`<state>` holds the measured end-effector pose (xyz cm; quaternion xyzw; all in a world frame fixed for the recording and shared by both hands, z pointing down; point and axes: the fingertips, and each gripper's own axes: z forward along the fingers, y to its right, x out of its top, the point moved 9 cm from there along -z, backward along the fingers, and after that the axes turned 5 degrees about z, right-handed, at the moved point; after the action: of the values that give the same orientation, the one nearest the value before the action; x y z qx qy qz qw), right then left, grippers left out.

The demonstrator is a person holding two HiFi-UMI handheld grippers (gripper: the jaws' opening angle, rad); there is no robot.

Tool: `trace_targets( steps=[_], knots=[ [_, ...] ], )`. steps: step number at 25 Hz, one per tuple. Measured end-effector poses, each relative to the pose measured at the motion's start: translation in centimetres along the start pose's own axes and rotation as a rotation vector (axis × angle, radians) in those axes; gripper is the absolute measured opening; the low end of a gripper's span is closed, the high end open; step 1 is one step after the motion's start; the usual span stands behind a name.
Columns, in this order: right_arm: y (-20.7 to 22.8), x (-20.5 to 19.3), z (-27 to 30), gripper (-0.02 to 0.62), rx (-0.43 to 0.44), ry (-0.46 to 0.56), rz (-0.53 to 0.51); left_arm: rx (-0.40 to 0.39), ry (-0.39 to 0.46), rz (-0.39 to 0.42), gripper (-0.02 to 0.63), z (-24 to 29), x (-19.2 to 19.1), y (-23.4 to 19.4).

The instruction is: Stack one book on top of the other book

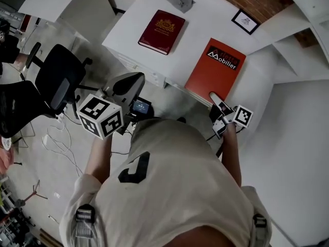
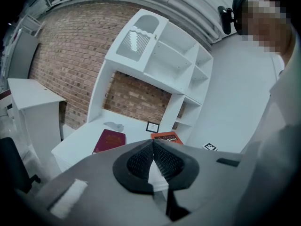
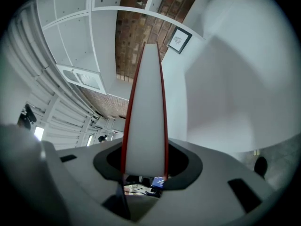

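Note:
A dark red book (image 1: 161, 31) (image 2: 109, 140) lies flat on the white desk (image 1: 205, 30), towards its left side. An orange book (image 1: 216, 70) (image 2: 167, 138) printed "Mobilier" lies to its right, reaching the desk's near edge. My right gripper (image 1: 213, 96) (image 3: 146, 159) is shut on the near edge of the orange book (image 3: 146, 112), whose white page block and red covers run up between the jaws. My left gripper (image 1: 134, 78) (image 2: 153, 142) hovers in front of the desk, short of the dark red book, with its pad tips together and nothing between them.
A crumpled grey cloth (image 1: 179, 3) and a small framed picture (image 1: 245, 21) (image 2: 152, 126) sit at the back of the desk. White shelves (image 2: 160, 55) rise above it against the brick wall. A black office chair (image 1: 59, 81) and floor cables (image 1: 56, 138) are on the left.

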<state>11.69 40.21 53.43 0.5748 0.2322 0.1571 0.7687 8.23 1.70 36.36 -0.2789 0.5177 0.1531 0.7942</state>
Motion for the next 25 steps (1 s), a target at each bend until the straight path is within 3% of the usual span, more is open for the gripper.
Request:
trace_targets(
  steps=[6, 16, 25],
  knots=[
    [-1.1, -0.3, 1.3, 0.159, -0.023, 0.016, -0.010, -0.045, 0.029, -0.036, 0.002, -0.3, 0.6, -2.1],
    [-2.9, -0.8, 4.6, 0.159, -0.028, 0.048, -0.016, -0.051, 0.035, -0.061, 0.002, -1.7, 0.5, -6.0],
    [-5.3, -2.2, 9.1, 0.160, 0.059, 0.094, 0.019, -0.044, 0.010, -0.046, 0.002, -4.1, 0.7, -9.7]
  ],
)
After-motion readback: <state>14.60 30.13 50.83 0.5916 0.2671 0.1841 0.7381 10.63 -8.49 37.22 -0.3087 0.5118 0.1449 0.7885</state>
